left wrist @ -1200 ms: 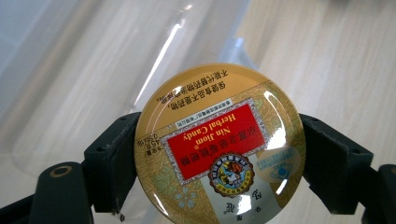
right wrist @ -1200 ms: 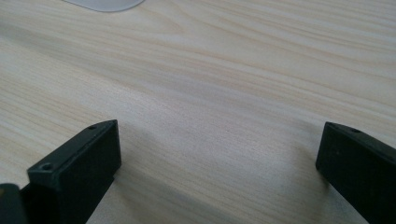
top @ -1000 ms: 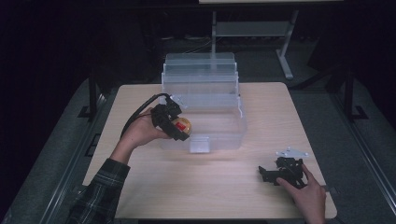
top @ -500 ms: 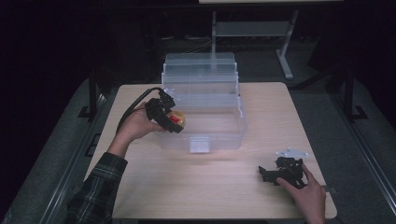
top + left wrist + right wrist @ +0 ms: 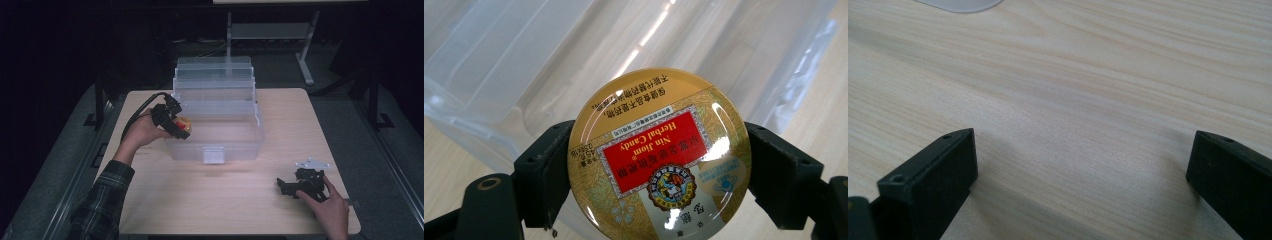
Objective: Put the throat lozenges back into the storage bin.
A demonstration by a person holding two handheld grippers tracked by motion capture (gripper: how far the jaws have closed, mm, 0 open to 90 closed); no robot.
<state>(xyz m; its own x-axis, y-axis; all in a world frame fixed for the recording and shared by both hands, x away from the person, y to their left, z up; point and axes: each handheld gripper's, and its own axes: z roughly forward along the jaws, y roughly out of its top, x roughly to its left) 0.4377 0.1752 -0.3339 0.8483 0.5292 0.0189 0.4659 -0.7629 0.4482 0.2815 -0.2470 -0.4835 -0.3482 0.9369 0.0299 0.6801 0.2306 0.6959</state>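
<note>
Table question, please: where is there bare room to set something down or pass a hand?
The table is bare in front of the clear box, between the sleeve and the right gripper. The strip right of the box is free. Crowded: the box's left edge, where the left gripper holds the candy tin.

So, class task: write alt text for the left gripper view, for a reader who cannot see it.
A round gold candy tin with a red "Herbal Candy" label, seen upside down, is clamped between the left gripper's two black jaws. Behind it is a clear plastic box on a pale wooden table.
</note>
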